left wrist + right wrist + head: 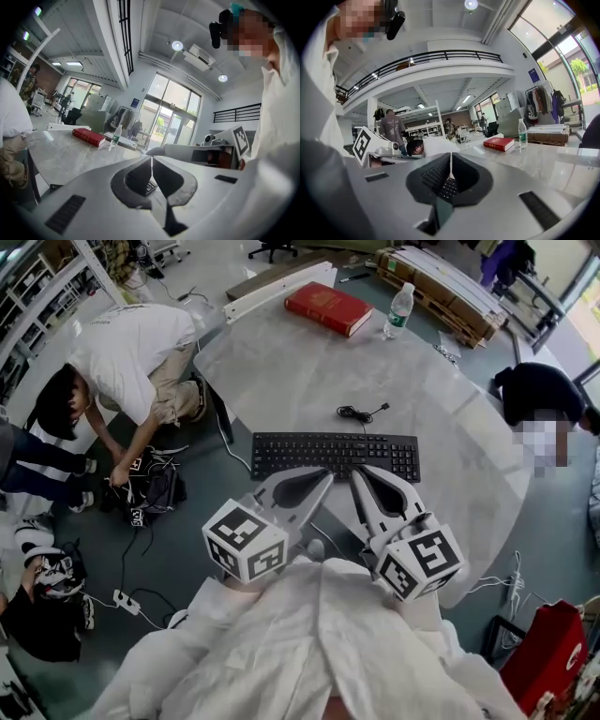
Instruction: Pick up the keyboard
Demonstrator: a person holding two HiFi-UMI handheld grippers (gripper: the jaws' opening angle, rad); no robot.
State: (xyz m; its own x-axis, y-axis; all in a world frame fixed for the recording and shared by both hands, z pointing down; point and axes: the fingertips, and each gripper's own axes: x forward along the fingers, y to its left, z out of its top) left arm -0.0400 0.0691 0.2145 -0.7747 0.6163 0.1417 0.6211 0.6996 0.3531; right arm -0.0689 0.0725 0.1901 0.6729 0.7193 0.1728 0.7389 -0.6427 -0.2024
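So here's where I'm at with the keyboard (pixel 336 456). It's lying flat on the pale marble table (pixel 281 362), with one long edge facing me. I reckon that's handy, since I can come at that edge straight on.

I'm holding my left gripper (pixel 326 475) and right gripper (pixel 360 473) side by side, both nearly level and pointed away from me. Their tips sit right at the keyboard's near edge, roughly mid-length. I can't tell from up top whether they touch it or just hang over it. Both sets of jaws are pressed fully together with nothing between them, and in each gripper view I only see a few keys through the hollow below the tips. My guess is I've got them lined up as a pair so each can take a share of a long, flat thing. They'd have to open up first though.

The keyboard itself is black, full-size with a number pad on its right end, slim and low. Its thin black cable (pixel 361 412) sits in a loose coil just behind it. Well beyond the keyboard are a red book (pixel 328 307) and a water bottle (pixel 398 310), so they aren't in the way.
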